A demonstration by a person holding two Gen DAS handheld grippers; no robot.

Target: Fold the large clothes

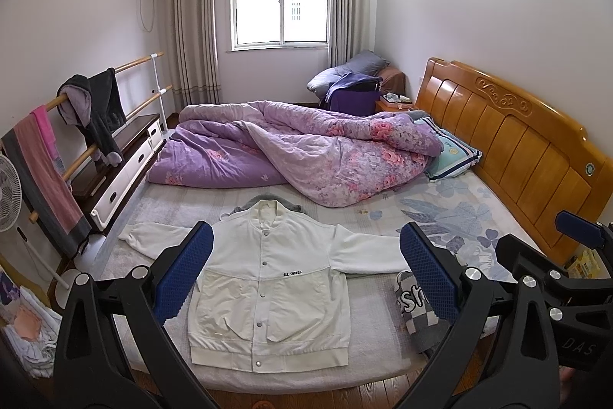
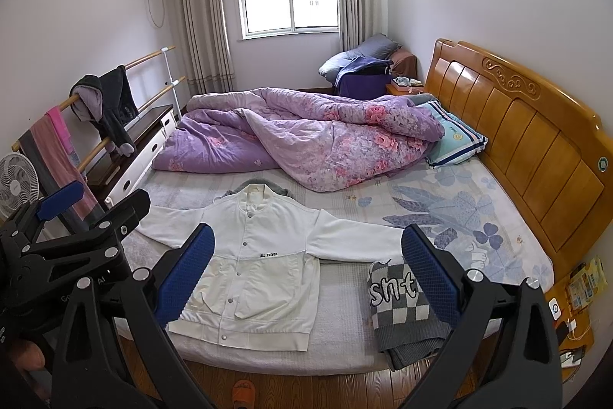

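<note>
A white jacket lies flat and buttoned on the near edge of a bed, sleeves spread wide. To its right sits a folded checked sweater. Both the left gripper and the right gripper hang above the bed with fingers spread wide, grasping nothing. A purple quilt is bunched behind.

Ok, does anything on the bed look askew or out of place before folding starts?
Mostly tidy: the white snap-button jacket lies flat, sleeves spread. A grey garment pokes out from under its collar, and the purple floral quilt is heaped, unmade, behind it.
</note>
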